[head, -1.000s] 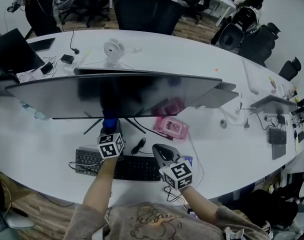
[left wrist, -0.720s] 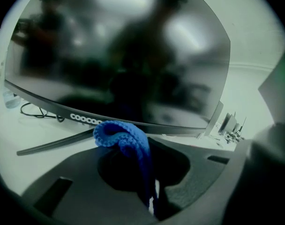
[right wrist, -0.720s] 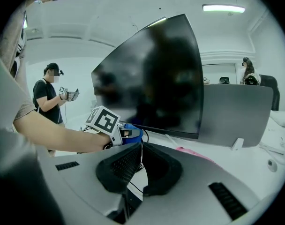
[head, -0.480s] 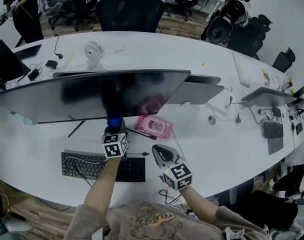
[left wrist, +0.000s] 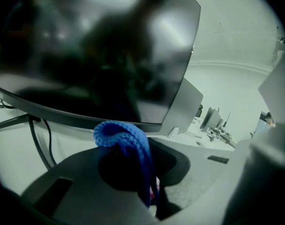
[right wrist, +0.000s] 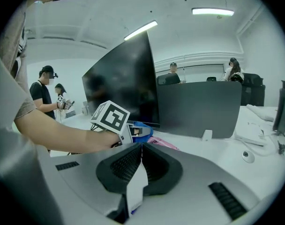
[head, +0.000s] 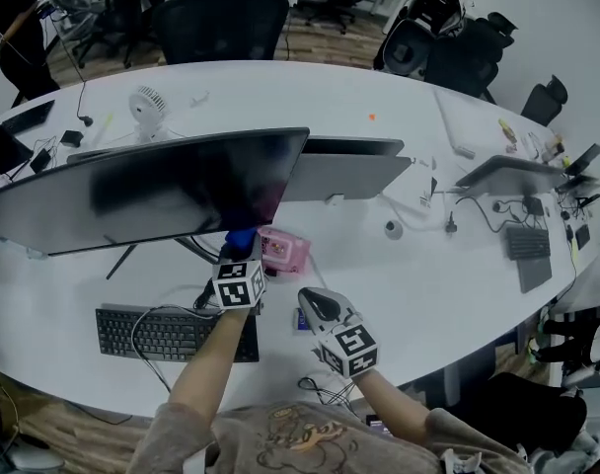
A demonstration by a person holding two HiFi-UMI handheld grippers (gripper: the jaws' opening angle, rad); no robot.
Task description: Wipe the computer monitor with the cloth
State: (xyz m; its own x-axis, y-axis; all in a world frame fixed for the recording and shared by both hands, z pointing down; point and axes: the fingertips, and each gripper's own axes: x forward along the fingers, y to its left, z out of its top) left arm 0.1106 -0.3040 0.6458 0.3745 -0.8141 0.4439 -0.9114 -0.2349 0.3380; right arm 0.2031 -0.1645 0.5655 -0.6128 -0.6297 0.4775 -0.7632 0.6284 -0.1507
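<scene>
Here, the left claw (left wrist: 142,161) is clenched on the blue cloth (left wrist: 125,138), whose folded loop pokes up out of the jaws toward the lower edge of the monitor (head: 152,191); in the left gripper view the fold overlaps the bottom bezel near the screen's right end, though I cannot tell whether it touches; the right claw (right wrist: 138,146) is closed, with only a pale strip at the root of its jaws that I cannot name; it hangs idle over the near edge of the bench (head: 428,294), to the right of the keyboard (head: 172,332); a pink packet (head: 283,249) lies on the bench just beside the cloth, below the monitor's right corner.

The step in hand looks like a wiping pass low on the screen; to do it well, I judge, the fold should lie flat and light on the glass, so that cloth and not claw meets the panel; strokes ought to run along the screen's length, row overlapping row, and gently, since the panel stands on thin legs and could rock.

The monitor's long axis runs left to right along the bench, its right end swung a little toward the far edge; the screen faces the near edge and the person.
</scene>
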